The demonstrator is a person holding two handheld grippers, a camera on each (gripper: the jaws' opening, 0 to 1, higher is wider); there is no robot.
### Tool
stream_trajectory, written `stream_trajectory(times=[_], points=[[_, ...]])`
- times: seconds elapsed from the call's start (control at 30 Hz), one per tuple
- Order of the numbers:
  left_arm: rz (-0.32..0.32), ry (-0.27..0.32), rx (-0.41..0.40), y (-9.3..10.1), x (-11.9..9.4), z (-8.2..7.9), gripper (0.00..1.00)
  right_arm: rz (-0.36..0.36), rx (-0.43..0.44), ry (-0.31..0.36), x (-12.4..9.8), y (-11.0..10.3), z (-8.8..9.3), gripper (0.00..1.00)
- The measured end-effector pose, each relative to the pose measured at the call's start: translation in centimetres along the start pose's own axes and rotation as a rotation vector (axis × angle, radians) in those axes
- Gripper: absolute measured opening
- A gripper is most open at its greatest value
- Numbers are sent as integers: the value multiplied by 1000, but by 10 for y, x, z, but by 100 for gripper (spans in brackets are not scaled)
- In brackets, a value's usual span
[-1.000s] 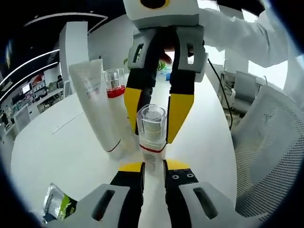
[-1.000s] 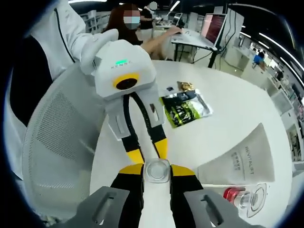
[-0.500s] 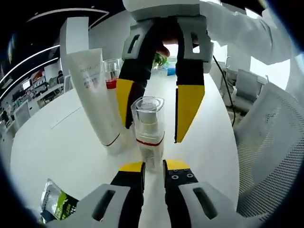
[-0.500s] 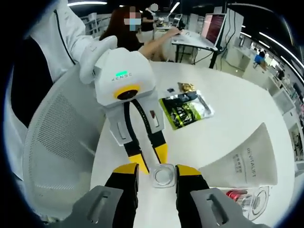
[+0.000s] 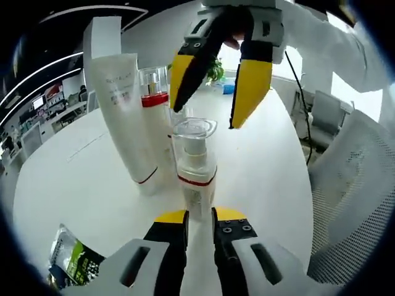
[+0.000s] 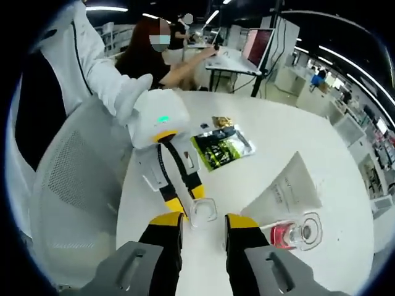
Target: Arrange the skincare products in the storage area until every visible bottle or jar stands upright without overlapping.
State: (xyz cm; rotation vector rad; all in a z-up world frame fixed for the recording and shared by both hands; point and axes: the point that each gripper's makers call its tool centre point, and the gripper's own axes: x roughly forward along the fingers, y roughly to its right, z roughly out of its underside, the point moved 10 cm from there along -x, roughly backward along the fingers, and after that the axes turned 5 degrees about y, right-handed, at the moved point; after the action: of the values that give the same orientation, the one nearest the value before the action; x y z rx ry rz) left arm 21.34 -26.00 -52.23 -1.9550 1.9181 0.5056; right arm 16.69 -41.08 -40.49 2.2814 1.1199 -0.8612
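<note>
The right gripper (image 5: pixel 219 86), its yellow-tipped jaws spread apart, has let go of the clear-capped pump bottle with a red band (image 5: pixel 194 166) and is lifting away above it, while the left gripper (image 5: pixel 199 217) stays clamped low on the bottle's base, its jaws nearly together. In the right gripper view, that same claw (image 6: pixel 199 223) hangs open over the bottle's clear cap (image 6: pixel 202 211). The bottle stands upright on the round white table (image 5: pixel 74 185), near the edge closest to the white mesh chair (image 5: pixel 352 197). Just beside it stand the tall white squeeze tube (image 5: pixel 126 117) and a second red-collared clear-capped bottle (image 5: pixel 153 102), close but seemingly not overlapping. A green and black foil sachet (image 6: pixel 222 147) lies flat, well apart. With the release made, the upright placement looks nearly complete; only the left claw's hold remains to be undone.
</note>
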Motion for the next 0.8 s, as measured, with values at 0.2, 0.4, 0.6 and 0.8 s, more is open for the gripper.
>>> stream_trajectory(times=[0.2, 0.4, 0.6, 0.8], points=[[-5, 5, -35, 3, 2, -1, 16, 55, 56, -12, -21, -9, 16, 12], [-27, -13, -63, 7, 7, -1, 16, 131, 180, -44, -5, -16, 46, 15], [-68, -16, -76, 7, 11, 1, 15, 211, 291, -31, 18, -21, 66, 14], [-74, -20, -89, 5, 14, 2, 14, 260, 318, -39, 28, -19, 79, 14]])
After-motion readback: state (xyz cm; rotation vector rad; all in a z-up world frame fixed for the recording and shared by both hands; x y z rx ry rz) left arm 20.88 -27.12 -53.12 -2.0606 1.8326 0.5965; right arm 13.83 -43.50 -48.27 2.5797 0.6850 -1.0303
